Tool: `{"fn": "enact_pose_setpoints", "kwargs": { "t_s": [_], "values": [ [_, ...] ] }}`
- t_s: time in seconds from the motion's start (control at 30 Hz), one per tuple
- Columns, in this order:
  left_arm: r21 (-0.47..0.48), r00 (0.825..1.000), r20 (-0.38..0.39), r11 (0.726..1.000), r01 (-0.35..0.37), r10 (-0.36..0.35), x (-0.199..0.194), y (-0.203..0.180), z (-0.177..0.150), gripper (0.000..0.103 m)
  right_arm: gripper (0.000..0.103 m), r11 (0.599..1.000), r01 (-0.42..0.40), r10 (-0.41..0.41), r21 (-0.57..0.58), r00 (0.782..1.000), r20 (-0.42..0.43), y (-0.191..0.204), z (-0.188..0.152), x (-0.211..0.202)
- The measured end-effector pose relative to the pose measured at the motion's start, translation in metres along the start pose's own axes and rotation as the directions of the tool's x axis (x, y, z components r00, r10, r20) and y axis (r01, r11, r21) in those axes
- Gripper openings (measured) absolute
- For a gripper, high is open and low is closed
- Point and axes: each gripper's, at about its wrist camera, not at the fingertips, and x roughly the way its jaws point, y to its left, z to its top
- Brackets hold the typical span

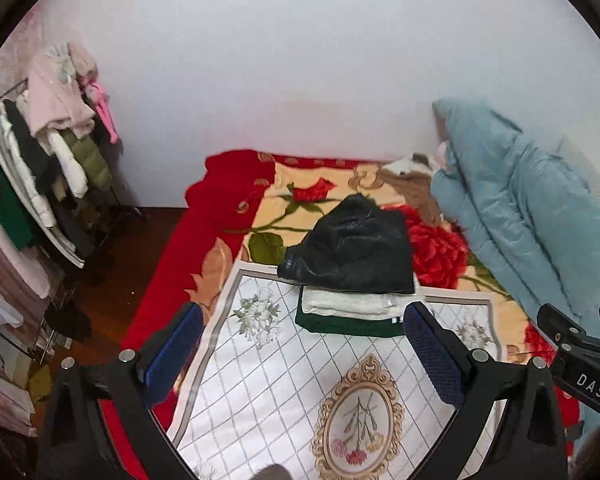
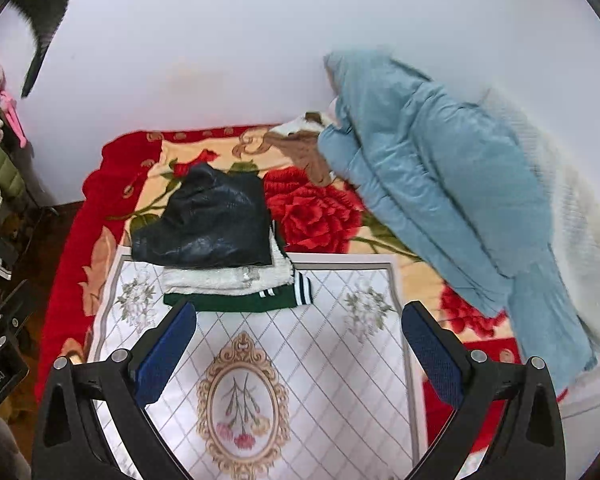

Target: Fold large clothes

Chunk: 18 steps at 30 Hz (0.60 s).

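The blue padded coat (image 2: pixel 440 184) is lying unfolded along the right side of the bed, its long axis running from the wall down toward me, well to the right of both grippers. I am judging it the next garment, and my right gripper (image 2: pixel 300 348) is sitting nearer to it. Both that one and the left gripper (image 1: pixel 304 344) are standing wide open, holding nothing. A folded stack (image 2: pixel 220 240), black on white on green, is resting on the white patterned mat (image 2: pixel 340 360) over the rose blanket (image 2: pixel 312 208). A clothes rack (image 1: pixel 40 168) is crowding the left wall.
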Motion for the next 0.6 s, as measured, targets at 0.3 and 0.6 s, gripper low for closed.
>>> {"fn": "enact_pose_setpoints", "kwargs": {
  "t_s": [0.3,0.6],
  "values": [
    [-0.029,0.997,0.077,1.000,-0.007,0.009,-0.113,-0.001,-0.021,0.102,0.103,0.999,-0.032,0.034,-0.022,0.994,0.102,-0.031,-0.032,-0.148],
    [-0.035,0.993,0.122,0.999,-0.002,0.007,-0.167,-0.008,-0.034,0.102,0.103,0.998,-0.039,0.046,-0.047,0.986,0.163,-0.058,-0.059,-0.227]
  ]
}}
